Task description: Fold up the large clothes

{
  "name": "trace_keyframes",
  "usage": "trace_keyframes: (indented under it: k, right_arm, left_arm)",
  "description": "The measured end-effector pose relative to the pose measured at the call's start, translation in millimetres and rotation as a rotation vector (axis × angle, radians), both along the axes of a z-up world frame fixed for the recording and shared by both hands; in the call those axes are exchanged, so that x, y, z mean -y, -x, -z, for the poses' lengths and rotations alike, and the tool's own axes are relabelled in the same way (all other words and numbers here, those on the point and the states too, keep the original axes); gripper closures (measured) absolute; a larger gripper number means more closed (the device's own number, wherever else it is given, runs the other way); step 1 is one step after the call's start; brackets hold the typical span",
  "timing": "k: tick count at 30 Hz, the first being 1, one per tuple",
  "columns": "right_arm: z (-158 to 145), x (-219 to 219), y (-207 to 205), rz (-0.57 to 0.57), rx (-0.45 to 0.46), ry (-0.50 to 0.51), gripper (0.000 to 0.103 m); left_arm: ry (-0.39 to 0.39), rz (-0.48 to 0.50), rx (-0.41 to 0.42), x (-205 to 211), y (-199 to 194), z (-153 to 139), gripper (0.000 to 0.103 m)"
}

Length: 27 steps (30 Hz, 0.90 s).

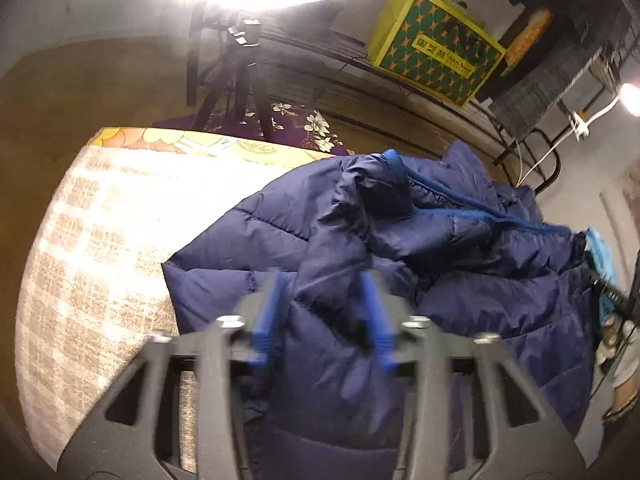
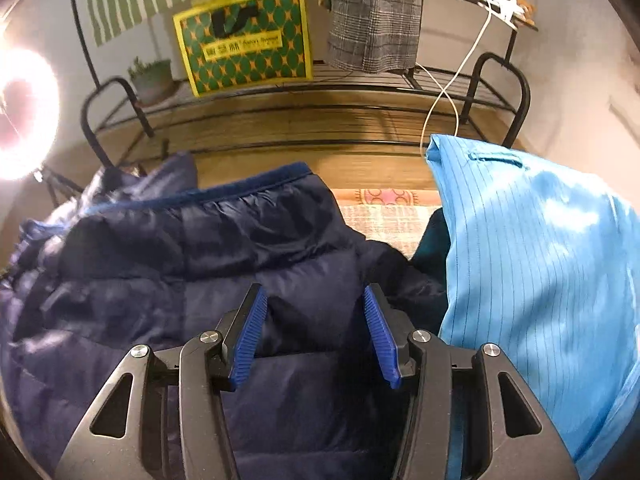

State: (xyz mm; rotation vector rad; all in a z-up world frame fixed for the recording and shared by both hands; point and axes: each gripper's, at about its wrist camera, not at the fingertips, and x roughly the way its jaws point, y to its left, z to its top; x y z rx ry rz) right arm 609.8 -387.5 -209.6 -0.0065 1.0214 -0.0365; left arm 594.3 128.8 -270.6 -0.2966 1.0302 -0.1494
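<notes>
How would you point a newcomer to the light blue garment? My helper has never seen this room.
Start at the black wire rack holding the yellow-green box. Come forward to the bed: the navy jacket lies left, and the light blue garment sits right of it. It is smooth, shiny and pinstriped, not quilted.

The navy jacket (image 2: pixel 168 276) is quilted, puffy cloth with a slick, faint sheen. Beside it, the light blue garment (image 2: pixel 536 264) is thin, smooth, shiny cloth with fine pinstripes. The bed cover (image 1: pixel 92 248) looks coarse, woven and matt. Each tool (image 2: pixel 316 332) has matt black plastic arms, bright metal screws and ribbed blue pads (image 2: pixel 250 336). The rack (image 2: pixel 304 116) is black metal wire, and the yellow box (image 2: pixel 248 40) is printed cardboard.
</notes>
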Motion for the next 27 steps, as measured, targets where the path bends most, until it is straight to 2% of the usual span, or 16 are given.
trace_keyframes:
  k: [1,2,3,4,7,9,11,13,15,16,17,20,24,27]
  right_arm:
    - [1,-2,1,-0.004,-0.002,0.008,0.054]
    - [2,-4,1,-0.01,-0.002,0.017,0.068]
    - [3,-6,1,-0.017,-0.007,0.035,0.094]
    - [6,-9,2,-0.027,-0.017,0.048,0.096]
    - [5,-20,7,-0.063,0.013,0.154,0.098]
    - [6,-21,8,-0.043,0.025,0.213,0.099]
    - [7,-16,5,0.0,0.025,0.22,0.099]
    - [11,-17,4,0.012,0.014,0.235,0.099]
    - [15,-22,2,0.009,-0.004,0.271,0.099]
    - [15,-22,1,0.012,-0.011,0.272,0.099]
    - [14,-21,1,0.017,-0.017,0.261,0.098]
    - [4,-18,8,0.016,-0.012,0.214,0.094]
    - [-19,-28,27,0.012,0.056,0.173,0.093]
    - [-35,-51,35,-0.053,0.127,0.145,0.093]
  left_arm:
    - [-0.022,0.002,0.005,3,1,0,0.088]
    - [-0.046,0.008,0.016,8,1,-2,0.097]
    - [-0.063,0.016,0.027,11,1,-4,0.099]
    - [-0.091,0.02,0.047,14,1,-8,0.1]
    - [-0.159,0.005,0.124,22,0,-25,0.101]
    - [-0.171,-0.025,0.149,23,-8,-28,0.101]
    - [-0.179,-0.061,0.143,21,-20,-20,0.1]
    - [-0.244,-0.058,0.096,30,-34,0,0.098]
    - [-0.329,-0.037,0.078,42,-40,12,0.09]
    - [-0.349,-0.03,0.084,45,-40,12,0.089]
    - [-0.354,-0.035,0.086,45,-41,10,0.083]
    - [-0.292,-0.056,0.101,33,-37,-7,0.07]
    - [-0.233,-0.097,0.184,20,-10,-49,0.069]
    - [-0.147,0.0,0.236,42,11,-70,0.069]
